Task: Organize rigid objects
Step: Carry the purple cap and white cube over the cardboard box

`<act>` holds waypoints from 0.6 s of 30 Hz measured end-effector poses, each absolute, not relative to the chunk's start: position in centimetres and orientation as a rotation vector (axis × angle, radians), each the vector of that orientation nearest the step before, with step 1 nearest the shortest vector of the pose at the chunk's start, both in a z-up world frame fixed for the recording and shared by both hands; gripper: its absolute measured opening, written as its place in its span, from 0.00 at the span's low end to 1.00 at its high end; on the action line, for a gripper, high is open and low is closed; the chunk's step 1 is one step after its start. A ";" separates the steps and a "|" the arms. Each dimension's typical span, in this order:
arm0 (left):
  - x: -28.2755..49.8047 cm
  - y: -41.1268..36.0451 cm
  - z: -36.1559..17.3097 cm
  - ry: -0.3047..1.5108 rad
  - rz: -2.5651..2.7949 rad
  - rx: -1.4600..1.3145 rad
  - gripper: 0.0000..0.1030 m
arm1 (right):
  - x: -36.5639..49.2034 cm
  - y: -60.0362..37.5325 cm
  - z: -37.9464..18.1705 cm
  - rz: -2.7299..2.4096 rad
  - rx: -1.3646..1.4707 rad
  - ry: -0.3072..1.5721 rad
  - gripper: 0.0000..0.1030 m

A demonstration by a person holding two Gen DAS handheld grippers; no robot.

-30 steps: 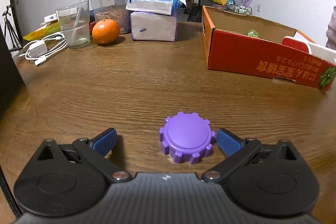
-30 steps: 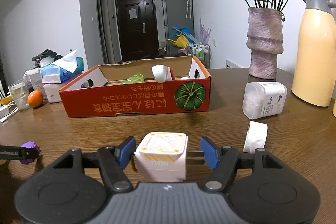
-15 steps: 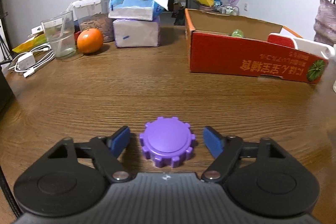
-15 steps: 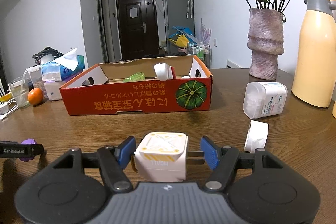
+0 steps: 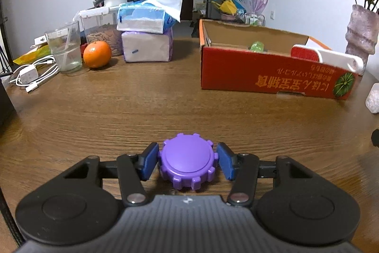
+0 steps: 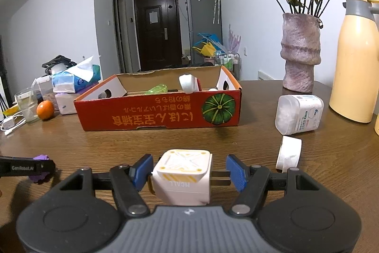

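1. The left gripper (image 5: 187, 164) sits low over the brown wood-grain table (image 5: 142, 110), its blue pads closing in on either side of a purple plastic gear-shaped knob (image 5: 187, 166) that rests flat on the table. The left pad looks to be touching the knob's toothed rim; the right pad is right beside it, and I cannot tell whether it presses yet.
2. The right gripper (image 6: 187, 173) holds a white cube-shaped plug adapter with yellow markings (image 6: 182, 176) between its blue pads. The left pad is at the cube's side, and the right pad meets the metal prongs sticking out of the cube's other side. The jaws stand partly apart around it.
3. Beyond both grippers, an open red cardboard box with a green pumpkin printed on it (image 6: 161, 113) stands on the table, with a few small white and green items inside.
4. To the right of the box lies a clear plastic jar on its side (image 6: 299, 114), and near it a small white cylinder (image 6: 289, 153).
5. At the far left of the table are an orange (image 5: 97, 54), a clear glass cup (image 5: 64, 46) and stacked tissue packs (image 5: 146, 37).
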State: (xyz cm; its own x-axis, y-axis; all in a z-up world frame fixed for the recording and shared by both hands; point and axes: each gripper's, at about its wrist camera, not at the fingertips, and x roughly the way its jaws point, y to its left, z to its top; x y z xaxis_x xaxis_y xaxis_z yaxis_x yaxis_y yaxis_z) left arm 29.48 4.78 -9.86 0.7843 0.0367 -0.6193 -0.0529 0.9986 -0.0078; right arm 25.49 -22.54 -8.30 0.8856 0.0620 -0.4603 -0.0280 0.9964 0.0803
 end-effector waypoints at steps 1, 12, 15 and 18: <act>29.3 4.7 -9.7 0.661 0.049 -0.026 0.54 | 25.4 -22.5 -8.2 0.049 0.072 0.478 0.65; 26.6 3.4 -6.4 0.557 0.018 -0.077 0.54 | 24.0 -22.6 -6.6 0.074 0.059 0.415 0.65; 26.2 2.8 -5.9 0.544 0.008 -0.081 0.54 | 23.6 -22.7 -5.8 0.089 0.051 0.388 0.65; 25.9 2.2 -5.2 0.525 -0.001 -0.091 0.54 | 23.3 -22.7 -5.1 0.101 0.046 0.365 0.65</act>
State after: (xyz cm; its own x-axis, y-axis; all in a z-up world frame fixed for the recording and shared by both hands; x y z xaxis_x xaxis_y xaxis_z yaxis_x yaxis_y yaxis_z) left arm 25.94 2.25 -5.20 0.8652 -0.0247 -0.5008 -0.0222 0.9959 -0.0874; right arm 23.28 -22.69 -5.09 0.9291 0.1068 -0.3541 -0.0902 0.9939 0.0631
